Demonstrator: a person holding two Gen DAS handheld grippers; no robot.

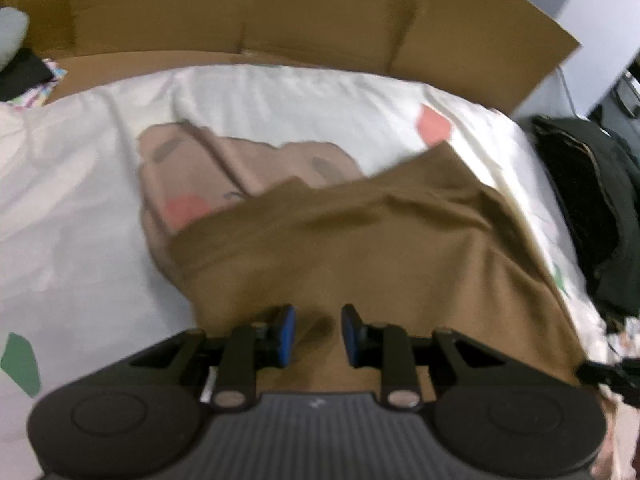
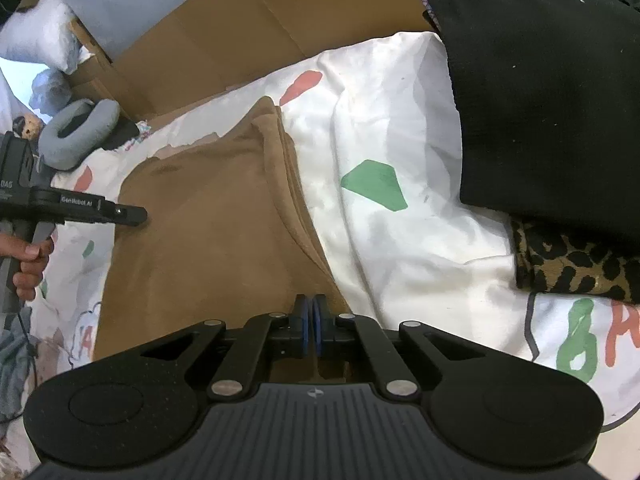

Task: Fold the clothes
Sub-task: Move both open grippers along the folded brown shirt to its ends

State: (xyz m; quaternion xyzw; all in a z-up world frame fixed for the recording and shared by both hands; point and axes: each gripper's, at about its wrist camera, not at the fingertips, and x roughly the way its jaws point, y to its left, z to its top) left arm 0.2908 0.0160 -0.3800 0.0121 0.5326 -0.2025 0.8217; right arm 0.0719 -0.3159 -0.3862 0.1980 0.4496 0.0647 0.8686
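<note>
Ahead of the left gripper (image 1: 318, 336), its blue pads stand apart with brown cloth (image 1: 360, 248) showing in the gap. Past that cloth the white sheet (image 1: 280, 96) lies flat and bare, so there is room to go forward. Farther on, a cardboard wall (image 1: 240, 4) blocks the way. Off to the right of the jaws sits a dark heap of clothes (image 1: 592, 208).

The right gripper (image 2: 311, 326) has its pads pressed together at the brown cloth's edge. To the right of its jaws the sheet is bare up to a black garment (image 2: 552, 100) and a leopard-print cloth (image 2: 568, 268). To the left, the other gripper reaches in over the brown cloth.
</note>
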